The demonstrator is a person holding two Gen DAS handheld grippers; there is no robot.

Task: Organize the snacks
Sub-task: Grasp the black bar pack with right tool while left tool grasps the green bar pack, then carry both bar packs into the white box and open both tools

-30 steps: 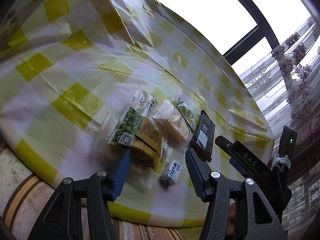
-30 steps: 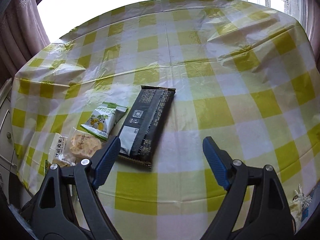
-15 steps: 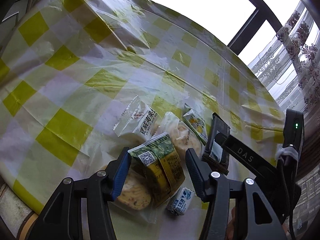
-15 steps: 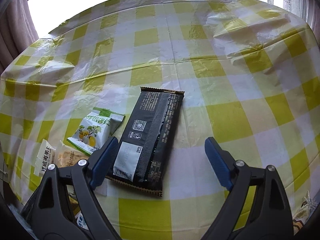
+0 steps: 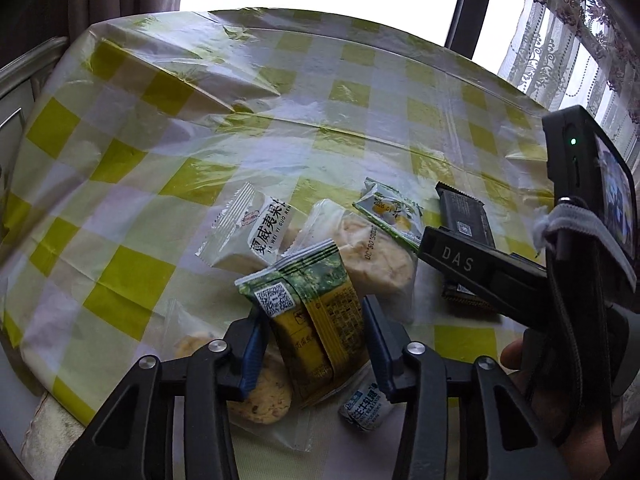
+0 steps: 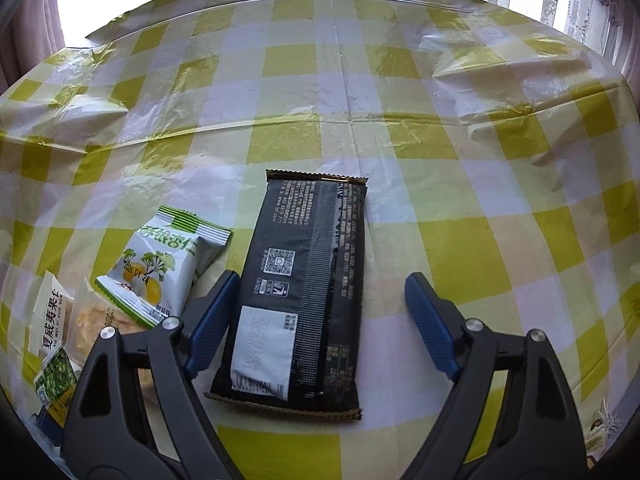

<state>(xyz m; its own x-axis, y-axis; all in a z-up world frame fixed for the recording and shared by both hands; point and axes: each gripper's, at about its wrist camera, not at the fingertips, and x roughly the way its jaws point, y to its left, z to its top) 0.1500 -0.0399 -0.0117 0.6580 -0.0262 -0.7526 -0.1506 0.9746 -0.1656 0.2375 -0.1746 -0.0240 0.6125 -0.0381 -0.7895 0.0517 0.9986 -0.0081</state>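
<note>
My left gripper (image 5: 314, 346) is shut on a green and yellow snack packet (image 5: 312, 312) and holds it lifted above the table. Under it lie a clear-wrapped cookie (image 5: 256, 392) and a small blue-white candy (image 5: 366, 404). Beyond are a white packet with Chinese print (image 5: 256, 232), a clear-wrapped rice cake (image 5: 372, 252), and a white-green fruit packet (image 5: 390, 212). My right gripper (image 6: 322, 320) is open, its fingers straddling the near end of a long black packet (image 6: 308, 280). The fruit packet (image 6: 160, 268) lies left of it.
The round table carries a yellow and white check plastic cloth (image 6: 360, 100) with raised creases. Its near edge (image 5: 60, 392) shows at the lower left. Windows and lace curtains (image 5: 580, 20) lie behind. The right gripper body (image 5: 500, 272) crosses the left wrist view.
My left gripper has shut on the green and yellow packet and lifted it off the pile. My right gripper has moved forward over the black packet, still open.
</note>
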